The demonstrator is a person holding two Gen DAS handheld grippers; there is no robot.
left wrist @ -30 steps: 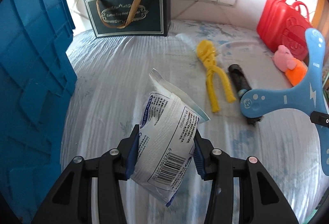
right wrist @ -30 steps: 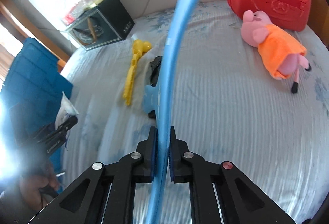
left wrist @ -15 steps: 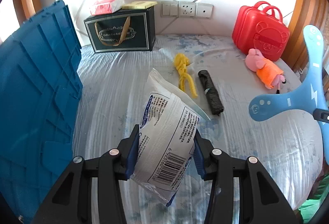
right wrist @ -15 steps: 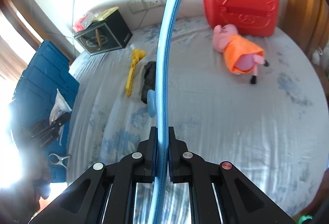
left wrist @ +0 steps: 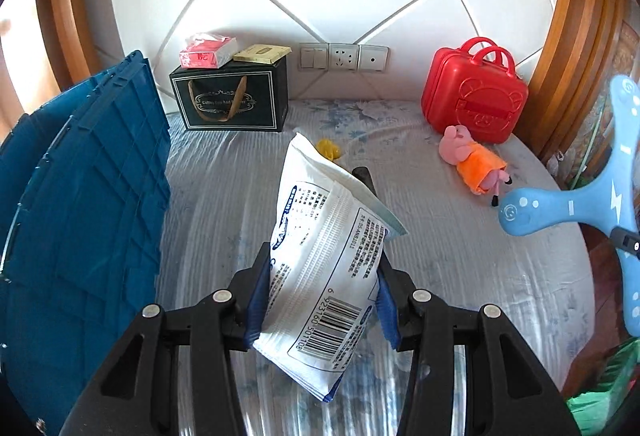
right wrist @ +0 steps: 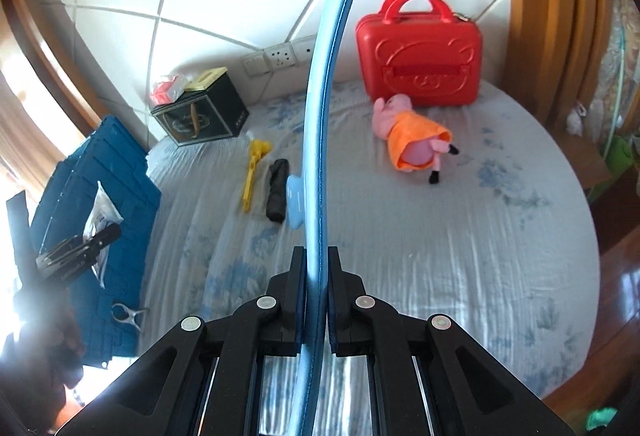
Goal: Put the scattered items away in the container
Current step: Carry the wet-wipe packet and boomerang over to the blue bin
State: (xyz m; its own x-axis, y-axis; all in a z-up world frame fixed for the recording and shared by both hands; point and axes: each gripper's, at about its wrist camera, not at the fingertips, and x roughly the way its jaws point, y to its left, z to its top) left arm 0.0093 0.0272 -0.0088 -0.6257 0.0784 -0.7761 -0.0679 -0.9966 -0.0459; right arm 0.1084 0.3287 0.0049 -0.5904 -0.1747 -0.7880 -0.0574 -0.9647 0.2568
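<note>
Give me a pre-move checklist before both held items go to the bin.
1. Left gripper grasp on the white packet: fingers clamp both its sides. Ok.
2. Right gripper grasp on the blue foam boomerang: pinched edge-on between the fingers. Ok.
3. Both items clear of the bed: lifted, nothing dragging. Ok.
4. Blue crate within reach on the left: ok.
5. Crate opening free: interior not visible. Cannot tell.
6. Bed tidied: yellow toy, black folded umbrella and pig plush remain. Not ok.
</note>
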